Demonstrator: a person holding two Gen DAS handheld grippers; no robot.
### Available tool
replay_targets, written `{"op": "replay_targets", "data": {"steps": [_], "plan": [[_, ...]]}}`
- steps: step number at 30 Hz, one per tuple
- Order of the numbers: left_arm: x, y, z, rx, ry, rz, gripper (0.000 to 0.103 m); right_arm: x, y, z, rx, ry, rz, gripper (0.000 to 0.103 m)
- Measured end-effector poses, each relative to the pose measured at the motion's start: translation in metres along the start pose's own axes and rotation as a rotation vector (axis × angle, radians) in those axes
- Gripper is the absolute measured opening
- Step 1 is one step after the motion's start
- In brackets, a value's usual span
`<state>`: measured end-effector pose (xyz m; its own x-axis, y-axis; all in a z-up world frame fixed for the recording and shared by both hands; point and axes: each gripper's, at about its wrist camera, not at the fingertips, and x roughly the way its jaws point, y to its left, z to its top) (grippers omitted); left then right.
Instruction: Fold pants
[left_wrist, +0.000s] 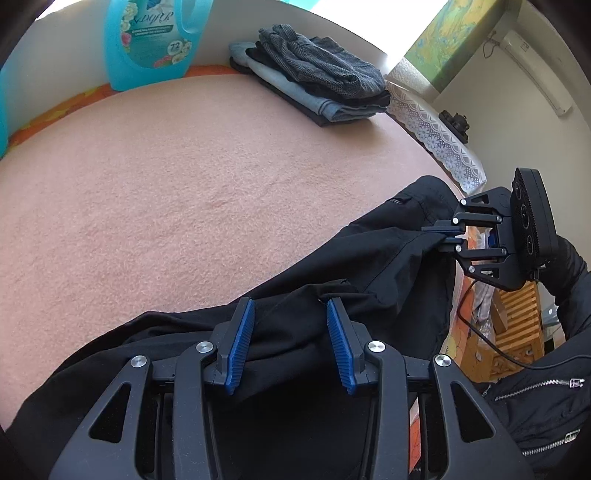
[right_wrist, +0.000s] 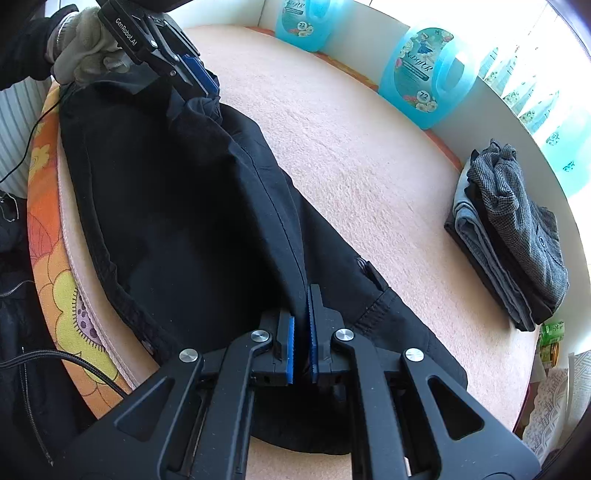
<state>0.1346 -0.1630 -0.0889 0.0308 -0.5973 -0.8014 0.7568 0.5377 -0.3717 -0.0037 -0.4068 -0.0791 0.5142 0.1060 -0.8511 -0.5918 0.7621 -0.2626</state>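
Black pants (left_wrist: 362, 258) lie along the near edge of a pink blanket-covered table (left_wrist: 166, 184). In the right wrist view the pants (right_wrist: 177, 206) stretch from the near gripper to the far one. My left gripper (left_wrist: 290, 314) is open, its blue pads (left_wrist: 240, 343) on either side of bunched black fabric. It shows in the right wrist view (right_wrist: 201, 86) at the far end of the pants. My right gripper (right_wrist: 302, 314) is shut on a raised fold of the pants. It shows in the left wrist view (left_wrist: 445, 234) pinching the fabric edge.
A stack of folded clothes (left_wrist: 317, 77) sits at the far side, also in the right wrist view (right_wrist: 509, 236). Blue detergent bottles (left_wrist: 155, 40) (right_wrist: 424, 74) stand along the white wall. A lace-covered surface (left_wrist: 436, 136) and a wooden crate (left_wrist: 517, 317) lie beyond the table's edge.
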Motion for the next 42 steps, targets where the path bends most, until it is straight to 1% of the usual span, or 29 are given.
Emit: {"op": "replay_targets", "data": {"steps": [1, 4, 6, 7, 10, 12, 14, 15, 16, 17, 19, 21, 22, 24, 26, 28, 30, 33, 35, 37, 38, 39, 40, 42], "plan": [[-0.003, -0.002, 0.000, 0.008, -0.008, 0.009, 0.038, 0.000, 0.001, 0.000, 0.002, 0.000, -0.002, 0.007], [-0.010, -0.010, -0.003, 0.030, -0.012, -0.016, 0.037, 0.001, 0.001, -0.001, 0.001, 0.000, -0.016, 0.007], [-0.006, -0.014, -0.008, 0.025, 0.032, -0.071, 0.037, 0.002, 0.001, 0.000, 0.003, -0.002, -0.037, 0.007], [-0.002, -0.016, -0.012, 0.020, 0.058, -0.081, 0.037, 0.002, 0.000, 0.002, 0.012, -0.003, -0.048, 0.007], [0.005, -0.024, -0.022, 0.044, 0.108, -0.077, 0.037, 0.005, -0.003, 0.004, 0.028, -0.008, -0.064, 0.007], [0.002, -0.032, -0.024, 0.073, 0.109, -0.068, 0.037, 0.005, -0.002, 0.004, 0.019, -0.010, -0.069, 0.007], [-0.009, -0.030, -0.020, 0.047, 0.078, -0.094, 0.037, 0.004, -0.001, 0.004, 0.020, -0.011, -0.064, 0.007], [-0.015, -0.027, -0.016, 0.020, 0.052, -0.115, 0.037, 0.004, 0.000, 0.003, 0.020, -0.013, -0.064, 0.007], [-0.020, -0.023, -0.012, -0.013, 0.032, -0.134, 0.040, 0.004, 0.001, 0.003, 0.020, -0.014, -0.064, 0.007], [-0.023, -0.018, -0.007, -0.046, 0.018, -0.151, 0.040, 0.004, 0.001, 0.003, 0.019, -0.015, -0.066, 0.007], [-0.023, -0.010, 0.002, -0.093, 0.013, -0.173, 0.040, 0.004, 0.001, 0.003, 0.018, -0.016, -0.068, 0.007], [-0.022, -0.006, 0.008, -0.114, 0.017, -0.194, 0.040, 0.003, 0.003, 0.002, 0.016, -0.018, -0.073, 0.007], [-0.020, -0.004, 0.012, -0.137, 0.026, -0.216, 0.040, 0.003, 0.004, 0.001, 0.017, -0.019, -0.074, 0.007], [-0.017, -0.001, 0.021, -0.180, 0.042, -0.223, 0.040, 0.003, 0.004, 0.001, 0.018, -0.022, -0.076, 0.007], [-0.015, -0.001, 0.027, -0.209, 0.060, -0.248, 0.040, 0.003, 0.005, 0.001, 0.014, -0.023, -0.082, 0.007], [-0.001, -0.002, 0.032, -0.239, 0.124, -0.282, 0.040, 0.003, 0.005, 0.003, 0.012, -0.025, -0.090, 0.007], [0.012, -0.004, 0.036, -0.248, 0.176, -0.269, 0.040, 0.001, 0.004, 0.004, 0.014, -0.030, -0.091, 0.007], [0.023, -0.001, 0.033, -0.270, 0.203, -0.248, 0.040, 0.000, 0.004, 0.005, 0.015, -0.035, -0.096, 0.007], [0.028, 0.000, 0.030, -0.273, 0.208, -0.218, 0.040, 0.000, 0.004, 0.005, 0.014, -0.037, -0.101, 0.007], [0.034, 0.000, 0.026, -0.275, 0.206, -0.193, 0.036, 0.000, 0.005, 0.005, 0.013, -0.040, -0.106, 0.007], [0.035, 0.000, 0.024, -0.265, 0.193, -0.176, 0.031, -0.001, 0.006, 0.005, 0.012, -0.042, -0.109, 0.007], [0.035, 0.000, 0.023, -0.254, 0.181, -0.149, 0.016, -0.001, 0.006, 0.005, 0.013, -0.044, -0.110, 0.007], [0.032, 0.001, 0.022, -0.250, 0.163, -0.134, 0.010, -0.001, 0.005, 0.005, 0.015, -0.046, -0.113, 0.007], [0.023, 0.004, 0.022, -0.268, 0.112, -0.152, 0.010, -0.003, 0.005, 0.006, 0.016, -0.051, -0.127, 0.007]]}}
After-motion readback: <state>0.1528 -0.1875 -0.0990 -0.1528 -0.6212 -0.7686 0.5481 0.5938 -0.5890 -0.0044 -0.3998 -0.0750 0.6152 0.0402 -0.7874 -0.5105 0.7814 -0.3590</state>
